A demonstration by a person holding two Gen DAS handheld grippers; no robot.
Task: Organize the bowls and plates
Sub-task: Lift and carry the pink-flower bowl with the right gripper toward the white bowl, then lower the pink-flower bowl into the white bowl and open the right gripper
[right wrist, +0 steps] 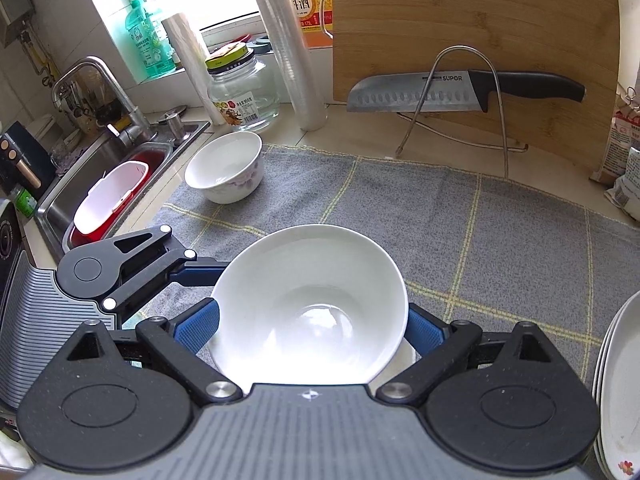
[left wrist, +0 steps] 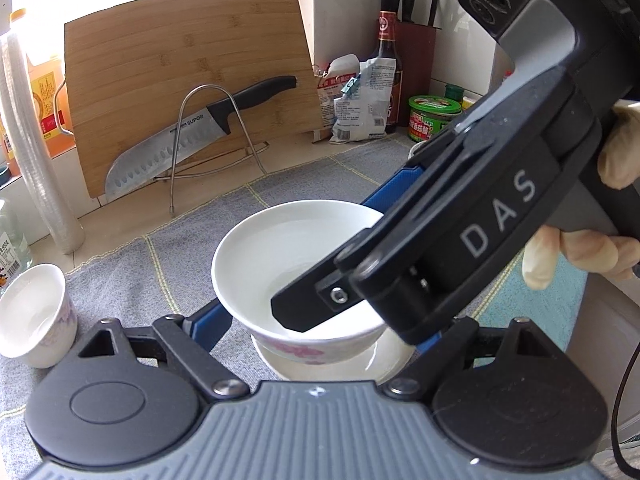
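A white bowl with pink flowers on its outside is between the fingers of both grippers above the grey checked cloth. My right gripper is shut on it, with the blue pads pressed to its two sides. In the left wrist view the right gripper reaches in from the right across the bowl. My left gripper holds the bowl from the other direction. Its left pad lies against the bowl's lower side, and the other pad is mostly hidden. A white dish shows just under the bowl.
A second flowered bowl stands at the cloth's edge by the sink. A stack of white plates is at the right. At the back, a cutting board and a knife rest on a wire rack. Jars and bottles line the wall.
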